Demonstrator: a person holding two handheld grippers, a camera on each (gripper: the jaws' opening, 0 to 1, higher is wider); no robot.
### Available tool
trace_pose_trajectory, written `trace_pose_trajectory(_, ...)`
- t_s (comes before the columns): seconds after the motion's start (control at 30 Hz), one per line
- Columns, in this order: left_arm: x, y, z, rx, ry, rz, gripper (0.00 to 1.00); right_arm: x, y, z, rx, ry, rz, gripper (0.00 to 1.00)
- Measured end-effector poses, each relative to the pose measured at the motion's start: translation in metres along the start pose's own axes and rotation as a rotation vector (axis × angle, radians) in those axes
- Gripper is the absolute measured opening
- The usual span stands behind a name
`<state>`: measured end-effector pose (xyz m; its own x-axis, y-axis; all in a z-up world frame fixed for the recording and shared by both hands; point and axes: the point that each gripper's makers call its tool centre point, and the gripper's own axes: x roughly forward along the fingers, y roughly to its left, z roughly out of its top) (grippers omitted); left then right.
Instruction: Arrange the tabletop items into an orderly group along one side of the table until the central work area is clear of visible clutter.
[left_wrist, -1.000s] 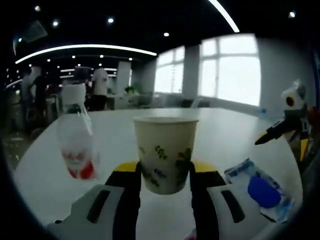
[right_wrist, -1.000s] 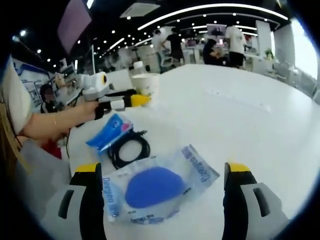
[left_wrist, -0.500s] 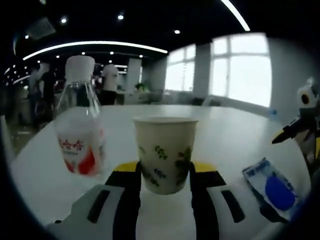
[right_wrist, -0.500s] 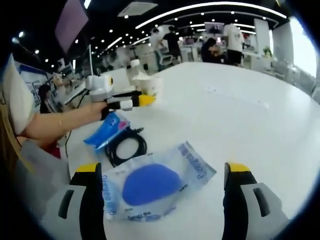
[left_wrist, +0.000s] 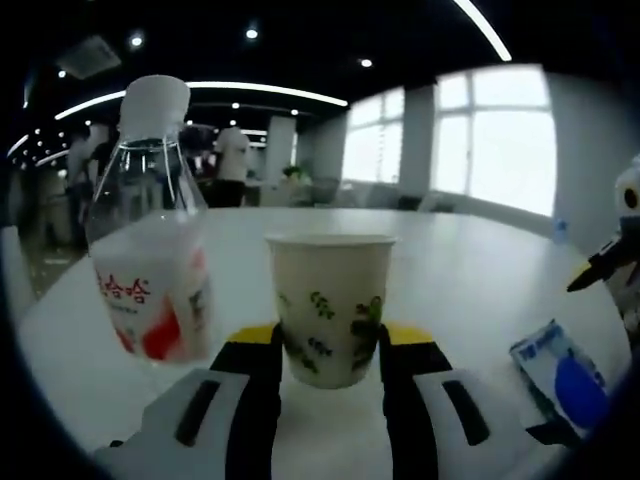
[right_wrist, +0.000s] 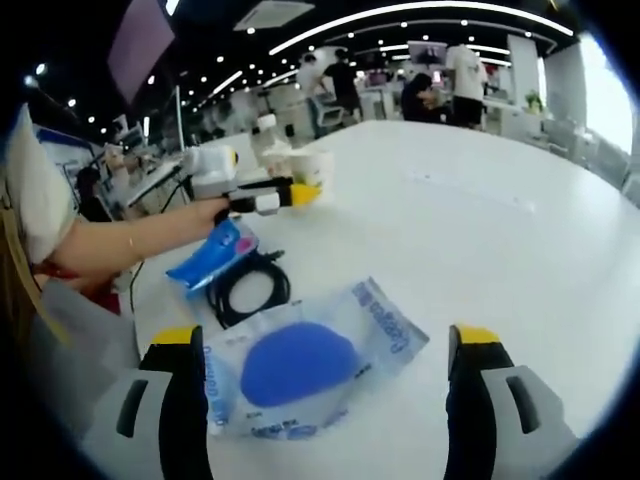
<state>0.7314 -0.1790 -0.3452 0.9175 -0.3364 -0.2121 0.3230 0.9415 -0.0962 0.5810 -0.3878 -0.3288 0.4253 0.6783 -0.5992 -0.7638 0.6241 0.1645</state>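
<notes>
The paper cup (left_wrist: 331, 305) with its green leaf print sits upright between the jaws of the left gripper (left_wrist: 330, 365), which is clamped on its sides just above the white table (left_wrist: 460, 280) — a clear water bottle (left_wrist: 150, 250) with a red label stands just to its left. The right gripper (right_wrist: 325, 385) is spread wide with nothing between its jaws, over a clear packet holding a blue pad (right_wrist: 300, 365). Beyond the packet lie a coiled black cable (right_wrist: 245, 290) and a blue pouch (right_wrist: 210, 255) — near the table's edge.
</notes>
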Motion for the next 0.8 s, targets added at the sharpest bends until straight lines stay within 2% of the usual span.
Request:
trace_pose_trajectory(0.43,0.007,0.002,-0.005,0.013,0.019,0.026,0.36,0.000,-0.001,0.001,-0.001,0.000,-0.003,0.99)
trace_pose_trajectory(0.8,0.010,0.006,-0.019,0.049,0.074,0.059,0.36,0.000,-0.002,-0.002,-0.005,0.011,-0.001,0.99)
